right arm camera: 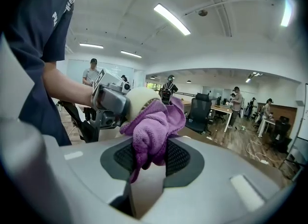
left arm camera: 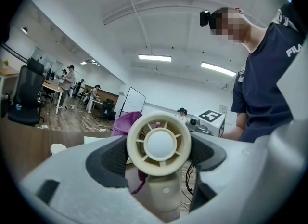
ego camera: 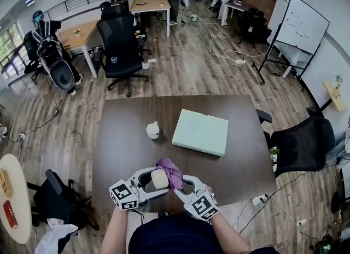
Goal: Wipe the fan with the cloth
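Purple soft cloth (right arm camera: 153, 126) is pinched in the right gripper (right arm camera: 149, 156); the light, fragile-looking round cream plastic fan (left arm camera: 159, 143) is held by its rim in the left gripper's (left arm camera: 159, 163) wide fingers (left arm camera: 107, 163).

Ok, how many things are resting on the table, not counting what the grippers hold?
2: a white cup near the middle and a pale green box right of it. The near edge is partly hidden, so there may be more.
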